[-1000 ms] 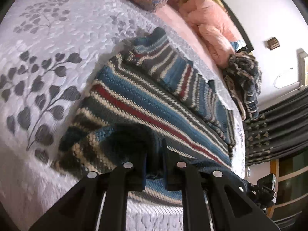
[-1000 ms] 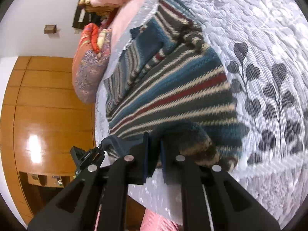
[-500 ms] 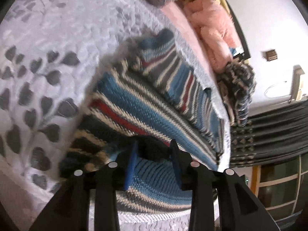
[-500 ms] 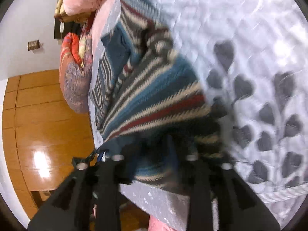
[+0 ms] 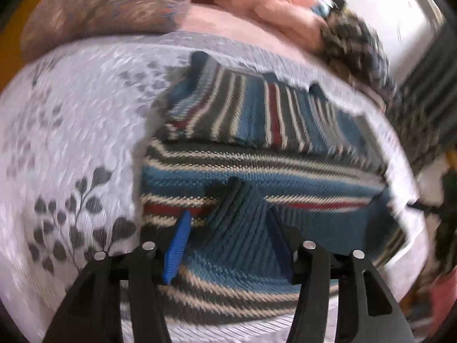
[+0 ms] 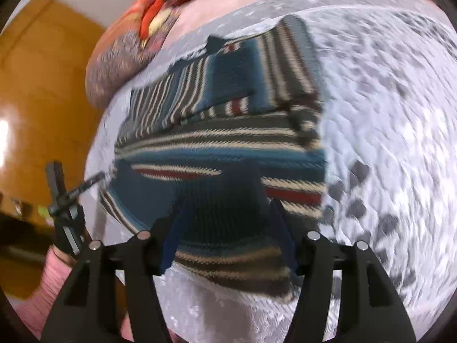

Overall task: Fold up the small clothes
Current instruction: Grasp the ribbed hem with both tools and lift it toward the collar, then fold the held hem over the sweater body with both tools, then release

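A striped knit sweater (image 5: 257, 171) in blue, grey, cream and red lies on the bed, sleeves folded across its upper part. Its lower hem is doubled up onto the body and stands in a small blue ridge (image 5: 240, 217) between the fingers of my left gripper (image 5: 228, 245), which is open. The right wrist view shows the same sweater (image 6: 222, 143) from its other side. My right gripper (image 6: 227, 237) is open too, its pads standing either side of a dark blue fold without pressing it. Both views are motion-blurred.
The white bedspread (image 5: 71, 143) with grey leaves surrounds the sweater. A patterned pillow (image 5: 100, 14), pink blanket (image 5: 271, 5) and checked garment (image 5: 357, 45) lie behind. A wooden wardrobe (image 6: 42, 85) stands beside the bed, and a pink sleeve (image 6: 54, 271) shows at lower left.
Both grippers were shut on the sweater's hem and have since opened wide. The hem has been carried up onto the body, and both cameras have swung round.
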The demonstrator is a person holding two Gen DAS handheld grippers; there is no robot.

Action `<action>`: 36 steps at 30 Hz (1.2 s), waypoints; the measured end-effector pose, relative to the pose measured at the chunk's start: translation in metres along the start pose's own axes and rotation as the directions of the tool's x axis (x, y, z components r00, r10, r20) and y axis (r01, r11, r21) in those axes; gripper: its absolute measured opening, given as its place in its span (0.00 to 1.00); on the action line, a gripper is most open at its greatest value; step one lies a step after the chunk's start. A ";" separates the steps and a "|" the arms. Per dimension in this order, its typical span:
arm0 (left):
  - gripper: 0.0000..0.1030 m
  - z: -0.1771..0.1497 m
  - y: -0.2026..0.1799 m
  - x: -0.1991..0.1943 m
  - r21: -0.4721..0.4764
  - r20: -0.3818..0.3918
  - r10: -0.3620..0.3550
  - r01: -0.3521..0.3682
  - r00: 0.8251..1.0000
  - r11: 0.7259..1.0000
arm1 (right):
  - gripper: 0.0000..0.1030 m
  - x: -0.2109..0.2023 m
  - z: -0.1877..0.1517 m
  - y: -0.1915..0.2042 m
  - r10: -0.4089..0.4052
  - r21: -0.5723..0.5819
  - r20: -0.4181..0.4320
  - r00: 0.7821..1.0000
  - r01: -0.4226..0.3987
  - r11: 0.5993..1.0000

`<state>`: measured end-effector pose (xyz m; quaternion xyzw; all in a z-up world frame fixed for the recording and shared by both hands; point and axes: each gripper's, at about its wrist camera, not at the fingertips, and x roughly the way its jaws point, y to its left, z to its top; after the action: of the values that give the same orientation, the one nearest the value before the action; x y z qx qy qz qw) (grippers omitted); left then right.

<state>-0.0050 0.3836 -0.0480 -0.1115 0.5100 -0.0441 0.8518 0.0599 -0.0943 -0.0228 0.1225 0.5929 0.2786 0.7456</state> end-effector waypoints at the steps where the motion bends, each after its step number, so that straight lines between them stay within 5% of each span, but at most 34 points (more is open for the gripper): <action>1: 0.56 0.001 -0.003 0.005 0.020 -0.014 0.011 -0.011 1.000 1.000 | 0.62 0.006 0.002 0.002 -0.011 -0.017 -0.011 1.000 0.010 1.000; 11: 0.55 -0.002 -0.014 0.048 0.099 -0.074 0.095 -0.087 0.993 0.991 | 0.64 0.069 0.013 0.001 -0.158 -0.132 -0.140 0.977 0.140 0.981; 13: 0.52 -0.004 -0.016 0.048 0.107 -0.070 0.100 -0.092 0.993 0.990 | 0.51 0.072 0.012 0.007 -0.190 -0.171 -0.135 0.972 0.166 0.971; 14: 0.43 -0.004 -0.017 0.048 0.103 -0.071 0.089 -0.082 0.994 0.991 | 0.35 0.073 0.010 0.010 -0.201 -0.191 -0.135 0.970 0.173 0.966; 17: 0.19 -0.005 -0.021 0.046 0.095 -0.073 0.061 -0.054 0.995 0.994 | 0.09 0.072 0.005 0.017 -0.215 -0.233 -0.122 0.969 0.183 0.955; 28: 0.09 -0.024 -0.039 -0.012 0.122 0.099 0.003 -0.015 0.995 0.992 | 0.08 0.009 -0.020 0.029 -0.063 -0.190 -0.015 0.998 0.060 0.980; 36: 0.09 0.020 -0.052 -0.055 0.098 0.278 -0.001 -0.028 0.961 0.995 | 0.08 -0.037 0.012 0.041 -0.043 -0.174 0.087 0.995 0.058 0.983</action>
<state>-0.0114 0.3467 0.0207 -0.0697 0.3835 -0.0482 0.9197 0.0547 -0.0802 0.0315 0.0525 0.5374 0.3054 0.7843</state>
